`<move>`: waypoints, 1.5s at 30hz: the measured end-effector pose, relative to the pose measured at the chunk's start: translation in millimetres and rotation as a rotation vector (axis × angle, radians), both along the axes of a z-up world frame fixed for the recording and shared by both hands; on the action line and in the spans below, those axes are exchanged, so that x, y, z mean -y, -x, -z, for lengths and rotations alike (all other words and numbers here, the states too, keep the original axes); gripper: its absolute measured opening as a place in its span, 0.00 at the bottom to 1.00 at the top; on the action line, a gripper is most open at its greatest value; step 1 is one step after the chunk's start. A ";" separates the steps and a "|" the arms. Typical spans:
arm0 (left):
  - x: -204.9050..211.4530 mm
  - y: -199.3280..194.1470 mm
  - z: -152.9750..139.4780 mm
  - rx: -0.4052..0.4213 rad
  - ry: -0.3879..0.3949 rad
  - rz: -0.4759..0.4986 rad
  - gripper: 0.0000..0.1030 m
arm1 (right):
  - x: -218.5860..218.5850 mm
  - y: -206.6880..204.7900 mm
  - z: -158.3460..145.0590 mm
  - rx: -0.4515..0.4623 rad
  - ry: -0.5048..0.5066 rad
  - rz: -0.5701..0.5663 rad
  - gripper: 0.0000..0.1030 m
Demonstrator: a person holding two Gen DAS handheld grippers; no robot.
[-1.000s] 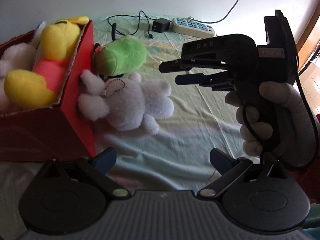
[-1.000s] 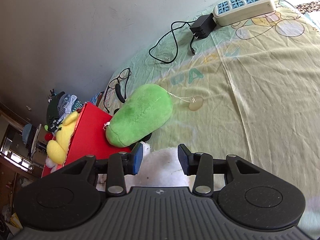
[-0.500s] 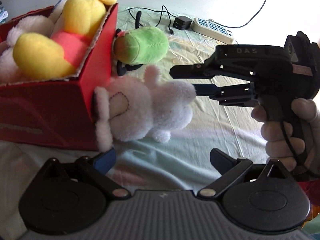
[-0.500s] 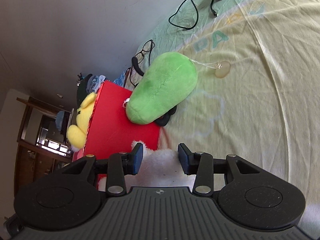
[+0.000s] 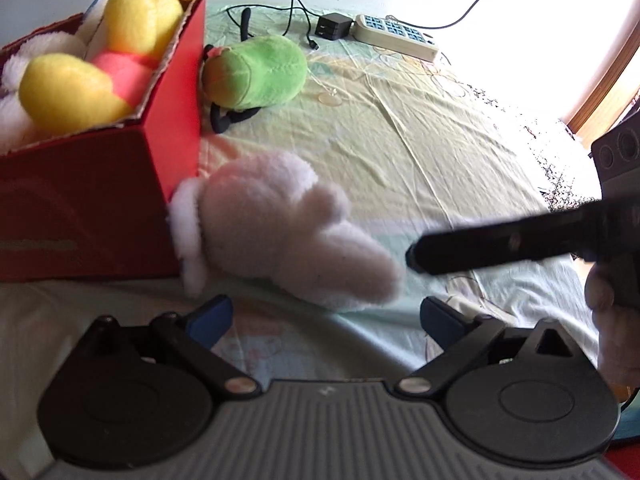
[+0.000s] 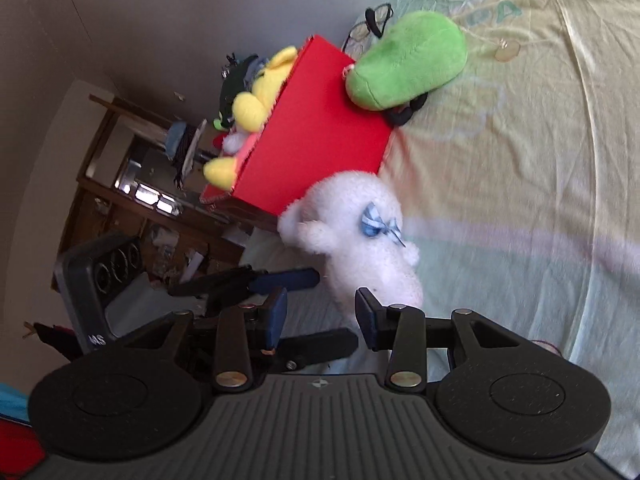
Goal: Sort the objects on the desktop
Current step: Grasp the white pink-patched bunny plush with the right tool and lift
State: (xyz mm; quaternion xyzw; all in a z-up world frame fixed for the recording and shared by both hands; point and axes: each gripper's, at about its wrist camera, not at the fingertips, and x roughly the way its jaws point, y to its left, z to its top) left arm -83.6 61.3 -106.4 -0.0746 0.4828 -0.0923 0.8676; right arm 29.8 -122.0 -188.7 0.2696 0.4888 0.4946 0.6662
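Lying on the sheet [image 5: 440, 152] against the near corner of the red box [image 5: 100, 200]: one white plush [image 5: 288, 232], fluffy pile, rounded limbs, blurred in the left view. The right view shows a small blue-and-white bow on the plush [image 6: 360, 232]; its face is not visible in either view.

Left gripper [image 5: 326, 316]: black arms, blue pads, jaws spread wide and empty, with the plush just ahead of them at 12 o'clock. Seen from the right view, the left gripper [image 6: 320, 308] reaches in from 9 o'clock, one blue finger tip close to the plush.

Right gripper [image 6: 320, 314]: jaws part open, holding nothing; the plush's lower end sits just beyond the gap. In the left view it enters from 3 o'clock as a blurred black bar, its tip near the plush; whether they touch cannot be told.

Box: red cardboard, open top, holding a yellow plush [image 5: 100, 48] with a pink band and some white fleece items, partly cut off at 9 o'clock.

Green plush [image 5: 256, 72]: smooth oval body, lying beside the box's far end over a black object, mostly hidden.

Power strip [image 5: 394, 36] and black adapter [image 5: 334, 26] with cable at 12 o'clock. Sheet is pale green-yellow, wrinkled cloth with a faint printed pattern; its far right side is washed out by glare.
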 end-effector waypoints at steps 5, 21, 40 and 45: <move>-10.2 -6.8 0.0 -0.009 0.097 -0.070 0.97 | -4.5 -34.0 9.6 -0.015 0.065 0.240 0.41; -31.7 9.2 -0.2 -0.039 0.178 -0.150 0.97 | -42.7 -10.1 23.4 -0.046 0.091 0.045 0.40; -42.3 16.7 12.0 -0.031 0.180 -0.204 0.89 | -49.4 -7.4 35.8 -0.008 0.085 -0.034 0.43; -52.0 19.0 16.8 -0.044 0.160 -0.244 0.85 | -66.3 -4.1 42.2 -0.054 0.042 -0.086 0.45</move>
